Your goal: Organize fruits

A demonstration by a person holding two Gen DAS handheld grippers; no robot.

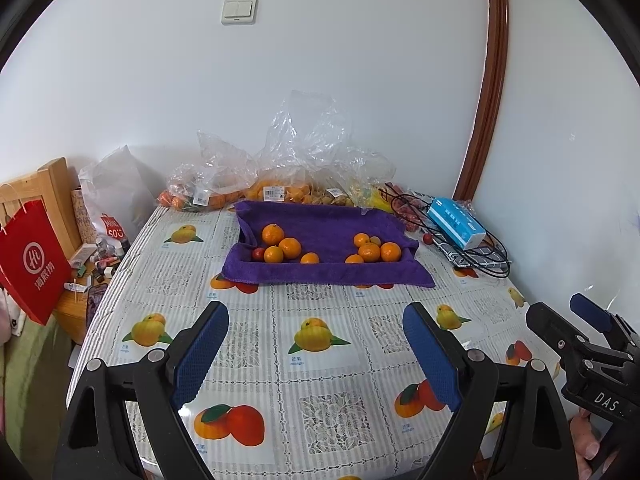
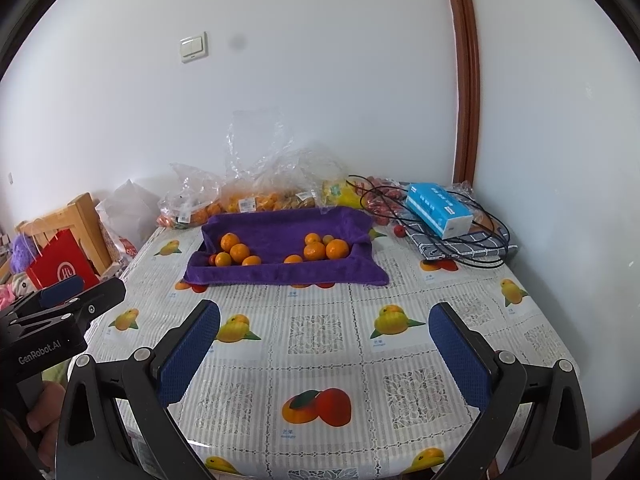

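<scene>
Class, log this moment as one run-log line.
left gripper: open, empty | right gripper: open, empty | oranges: two clusters on purple towel | stage: pre-reach

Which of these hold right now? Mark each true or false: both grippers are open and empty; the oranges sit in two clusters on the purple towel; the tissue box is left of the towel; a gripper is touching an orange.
1. The left gripper and right gripper are open and empty: true.
2. The oranges sit in two clusters on the purple towel: true.
3. The tissue box is left of the towel: false, it lies to the right.
4. A gripper is touching an orange: false, both hover apart above the tablecloth.
</scene>
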